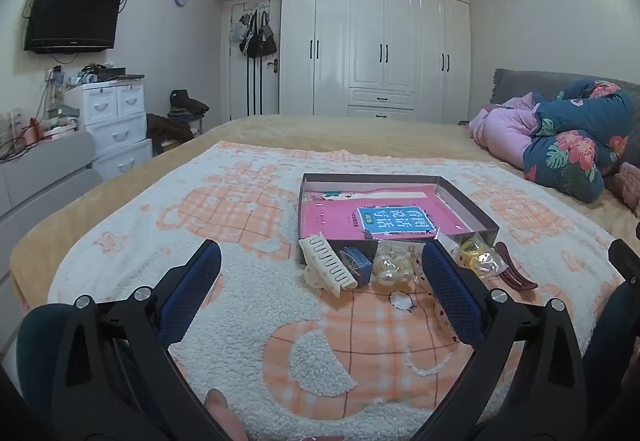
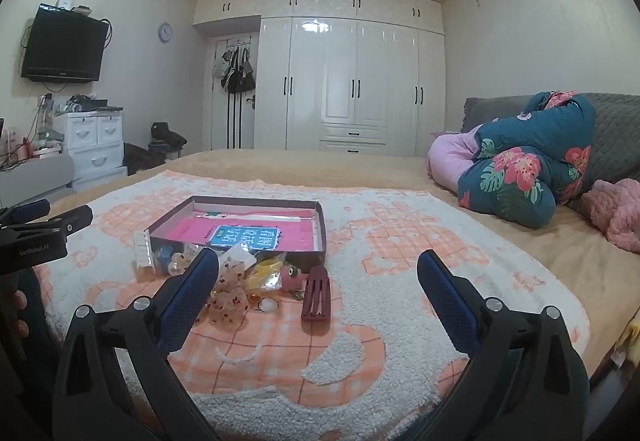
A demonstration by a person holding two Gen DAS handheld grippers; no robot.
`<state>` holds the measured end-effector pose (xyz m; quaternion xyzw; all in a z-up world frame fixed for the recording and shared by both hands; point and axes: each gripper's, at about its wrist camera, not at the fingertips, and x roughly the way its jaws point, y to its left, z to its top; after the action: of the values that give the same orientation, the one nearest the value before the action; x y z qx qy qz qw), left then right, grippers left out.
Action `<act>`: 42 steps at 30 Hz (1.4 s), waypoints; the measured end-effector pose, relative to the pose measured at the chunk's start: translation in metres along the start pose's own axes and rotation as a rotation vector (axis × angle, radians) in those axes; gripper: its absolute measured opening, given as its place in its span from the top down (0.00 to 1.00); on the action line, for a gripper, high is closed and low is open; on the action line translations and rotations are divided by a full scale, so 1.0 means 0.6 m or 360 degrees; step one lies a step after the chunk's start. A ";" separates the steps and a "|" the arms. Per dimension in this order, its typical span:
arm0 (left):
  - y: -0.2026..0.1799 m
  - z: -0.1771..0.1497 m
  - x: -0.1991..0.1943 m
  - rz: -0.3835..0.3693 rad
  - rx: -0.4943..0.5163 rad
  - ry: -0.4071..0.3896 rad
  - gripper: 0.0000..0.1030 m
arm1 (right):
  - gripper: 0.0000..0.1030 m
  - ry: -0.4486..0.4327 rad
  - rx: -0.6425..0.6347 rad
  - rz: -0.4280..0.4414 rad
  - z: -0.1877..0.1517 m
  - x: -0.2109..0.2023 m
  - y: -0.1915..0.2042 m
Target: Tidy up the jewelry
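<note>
A shallow cardboard box [image 1: 468, 197] with a pink book inside lies on the blanket; it also shows in the right wrist view [image 2: 320, 229]. In front of it lie a white claw clip [image 1: 326, 265], a blue item [image 1: 356, 261], bagged pearl pieces [image 1: 394, 265], a yellow bagged piece [image 1: 474, 255] and a dark red hair clip [image 1: 514, 271]. In the right wrist view the dark red clip [image 2: 316, 299] lies nearest, beside speckled beads [image 2: 230, 301] and a pink piece [image 2: 292, 277]. My left gripper [image 1: 320, 265] is open and empty just short of the pile. My right gripper [image 2: 318, 277] is open and empty.
The white and orange blanket [image 1: 280, 341] covers a tan bed. Folded floral and pink quilts [image 2: 520, 169] lie at the right by the grey headboard. A white drawer unit [image 1: 114, 121] and a wall TV [image 1: 72, 13] stand at the left. The left gripper's body [image 2: 36, 241] shows at the right view's left edge.
</note>
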<state>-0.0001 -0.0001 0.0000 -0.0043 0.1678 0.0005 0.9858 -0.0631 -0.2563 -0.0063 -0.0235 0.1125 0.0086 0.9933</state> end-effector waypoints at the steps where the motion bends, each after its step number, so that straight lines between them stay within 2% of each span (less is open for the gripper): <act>1: 0.001 0.000 0.000 -0.0006 -0.0013 -0.0005 0.10 | 0.06 0.0000 -0.0004 0.0002 0.000 0.000 0.001; 42: -0.004 0.011 0.002 0.0008 -0.0020 -0.0015 0.10 | 0.06 -0.0010 0.0026 0.0013 -0.005 -0.001 0.004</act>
<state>0.0035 -0.0024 0.0057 -0.0101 0.1633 0.0041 0.9865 -0.0644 -0.2542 -0.0091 -0.0149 0.1096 0.0118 0.9938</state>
